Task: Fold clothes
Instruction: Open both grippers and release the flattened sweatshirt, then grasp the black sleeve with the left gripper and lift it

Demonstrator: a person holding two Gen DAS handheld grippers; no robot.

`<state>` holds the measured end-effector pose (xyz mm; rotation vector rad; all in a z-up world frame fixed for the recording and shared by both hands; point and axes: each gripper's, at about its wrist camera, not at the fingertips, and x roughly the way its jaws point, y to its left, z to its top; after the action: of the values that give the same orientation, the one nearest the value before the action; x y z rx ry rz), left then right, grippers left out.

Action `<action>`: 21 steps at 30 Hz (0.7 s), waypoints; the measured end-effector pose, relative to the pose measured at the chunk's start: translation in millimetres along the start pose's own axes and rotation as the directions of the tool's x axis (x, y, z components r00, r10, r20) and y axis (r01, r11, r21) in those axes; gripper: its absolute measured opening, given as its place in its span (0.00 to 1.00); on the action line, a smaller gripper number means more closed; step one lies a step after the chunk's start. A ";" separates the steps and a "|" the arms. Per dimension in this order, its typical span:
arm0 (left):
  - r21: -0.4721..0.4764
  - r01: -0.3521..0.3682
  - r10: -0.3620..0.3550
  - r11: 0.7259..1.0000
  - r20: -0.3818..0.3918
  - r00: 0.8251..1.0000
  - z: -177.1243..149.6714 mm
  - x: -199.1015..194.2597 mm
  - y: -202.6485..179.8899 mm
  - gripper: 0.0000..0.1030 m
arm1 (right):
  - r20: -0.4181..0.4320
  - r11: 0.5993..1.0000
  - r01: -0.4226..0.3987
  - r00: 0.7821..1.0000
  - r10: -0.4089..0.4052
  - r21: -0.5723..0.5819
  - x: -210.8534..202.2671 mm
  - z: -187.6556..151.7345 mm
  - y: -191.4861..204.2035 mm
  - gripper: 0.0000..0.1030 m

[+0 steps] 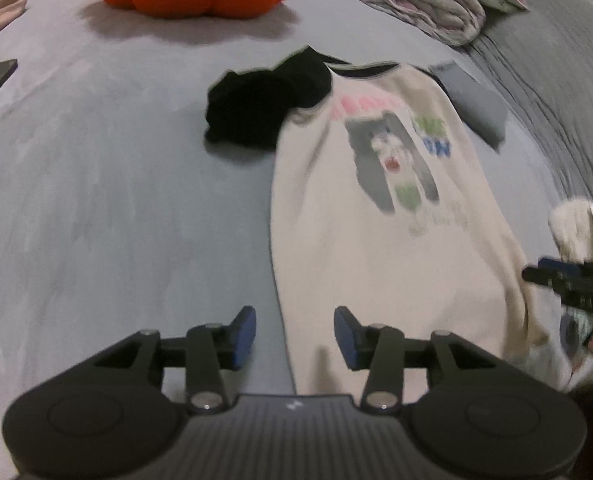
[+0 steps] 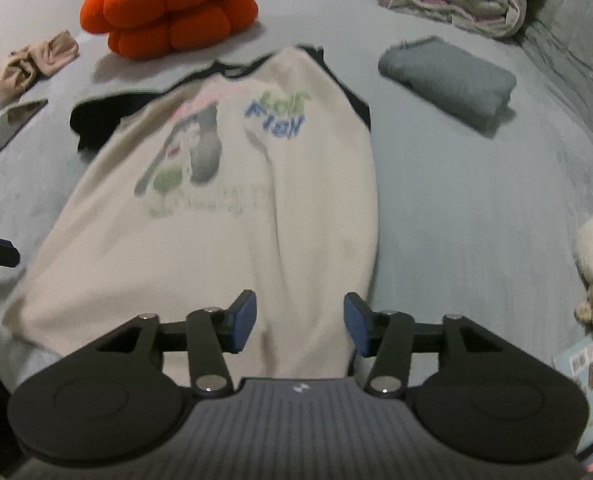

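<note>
Cream cotton-knit raglan shirt with black sleeves and a faded cartoon print [image 2: 232, 208] lies front-up, spread lengthwise on the pale grey bedspread [image 2: 476, 208], collar at the far end and hem at the near end under both tools. Its left sleeve [image 1: 264, 108] is bunched in a black heap; the right one shows only as a dark strip at the shoulder. It looks light, limp and grippy, likely to sag and drag if lifted by one point, so a pinch at each hem corner or side seam should serve best. Both the left gripper [image 1: 294, 338] and the right gripper [image 2: 299, 322] stand wide and hold nothing, poised above the hem. A folded grey garment [image 2: 452, 80] rests far right.
</note>
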<state>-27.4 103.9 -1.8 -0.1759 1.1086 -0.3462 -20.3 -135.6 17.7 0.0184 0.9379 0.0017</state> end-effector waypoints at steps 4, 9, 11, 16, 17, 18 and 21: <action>-0.111 0.031 -0.028 0.993 0.025 0.999 24.7 9.1 13.4 0.49 | 0.026 0.999 -0.040 0.999 0.040 0.008 8.1 15.6 9.0 0.55; -0.299 0.111 -0.074 0.948 0.131 0.989 46.5 16.9 39.5 0.57 | 0.056 0.996 -0.093 0.994 0.092 0.019 24.6 31.8 18.6 0.56; -0.364 0.151 -0.092 0.919 0.174 0.980 52.6 20.8 50.3 0.57 | 0.083 0.993 -0.114 0.990 0.111 0.030 31.7 34.2 18.0 0.56; -0.451 0.196 -0.089 0.871 0.247 0.965 62.0 34.4 62.8 0.57 | 0.096 0.990 -0.117 0.989 0.110 0.073 53.9 35.6 10.0 0.57; -0.467 0.204 -0.089 0.860 0.256 0.963 64.0 38.1 64.7 0.57 | 0.095 0.990 -0.116 0.990 0.108 0.077 57.7 36.5 9.1 0.57; -0.483 0.211 -0.089 0.850 0.265 0.960 66.0 41.8 66.6 0.57 | 0.098 0.991 -0.112 0.990 0.104 0.078 60.4 37.2 8.7 0.57; -0.528 0.235 -0.086 0.816 0.291 0.953 71.8 53.0 72.3 0.55 | 0.092 0.991 -0.107 0.991 0.099 0.085 69.1 39.5 7.8 0.57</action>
<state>71.7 150.0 -37.3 -0.8233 0.9126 -0.1326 52.5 -127.7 -14.6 0.1495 0.8474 0.0542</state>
